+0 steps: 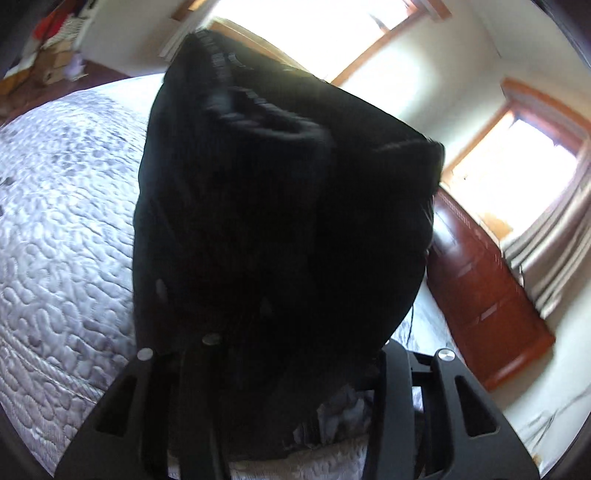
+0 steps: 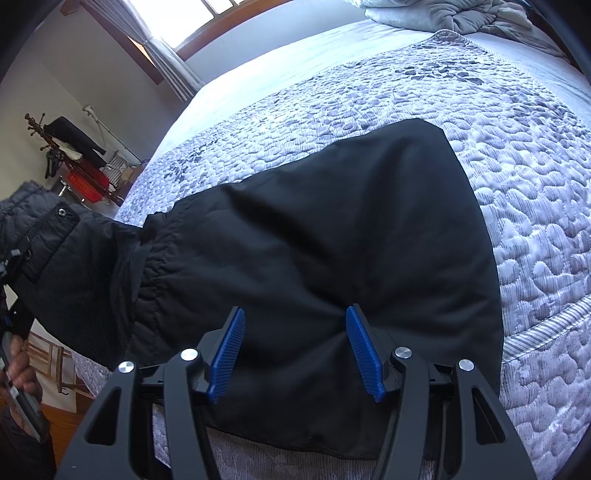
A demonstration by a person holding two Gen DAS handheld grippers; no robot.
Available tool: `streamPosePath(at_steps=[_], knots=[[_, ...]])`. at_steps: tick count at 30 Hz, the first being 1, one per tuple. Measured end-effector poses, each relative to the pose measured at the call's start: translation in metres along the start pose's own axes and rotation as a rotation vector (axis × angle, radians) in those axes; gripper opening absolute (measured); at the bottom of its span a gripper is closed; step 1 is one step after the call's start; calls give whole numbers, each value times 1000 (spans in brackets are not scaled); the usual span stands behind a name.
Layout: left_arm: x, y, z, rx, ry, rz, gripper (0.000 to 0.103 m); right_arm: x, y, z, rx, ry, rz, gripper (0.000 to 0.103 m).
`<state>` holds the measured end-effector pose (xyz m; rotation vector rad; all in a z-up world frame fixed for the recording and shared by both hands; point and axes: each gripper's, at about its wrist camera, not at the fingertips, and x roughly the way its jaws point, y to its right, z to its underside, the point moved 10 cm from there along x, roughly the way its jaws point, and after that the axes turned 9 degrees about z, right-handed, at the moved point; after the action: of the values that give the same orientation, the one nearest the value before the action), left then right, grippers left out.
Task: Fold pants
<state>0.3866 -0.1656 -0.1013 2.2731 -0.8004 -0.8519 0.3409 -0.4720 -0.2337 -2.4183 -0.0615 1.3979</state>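
Observation:
The black pants [image 2: 314, 236] lie on the quilted grey bedspread [image 2: 480, 122], with the elastic waistband at the left. My right gripper [image 2: 295, 350] is open, its blue pads [image 2: 229, 350] standing apart just above the pants' near edge. In the left wrist view the black pants [image 1: 277, 221] hang raised in front of the camera and hide the left gripper's fingertips; the fabric runs down between the black finger frames [image 1: 391, 387]. The left gripper looks shut on the pants.
The bedspread [image 1: 66, 221] fills the left of the left wrist view. A wooden dresser [image 1: 487, 295] stands right of the bed under bright windows. A crumpled grey blanket [image 2: 461, 14] lies at the bed's far end. A clothes rack [image 2: 74, 155] stands far left.

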Motion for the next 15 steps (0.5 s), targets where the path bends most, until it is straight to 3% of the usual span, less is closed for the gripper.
streamPosePath(at_steps=[15], knots=[[97, 32, 38, 229, -254, -49, 41, -6, 5, -1, 47, -3, -46, 58]])
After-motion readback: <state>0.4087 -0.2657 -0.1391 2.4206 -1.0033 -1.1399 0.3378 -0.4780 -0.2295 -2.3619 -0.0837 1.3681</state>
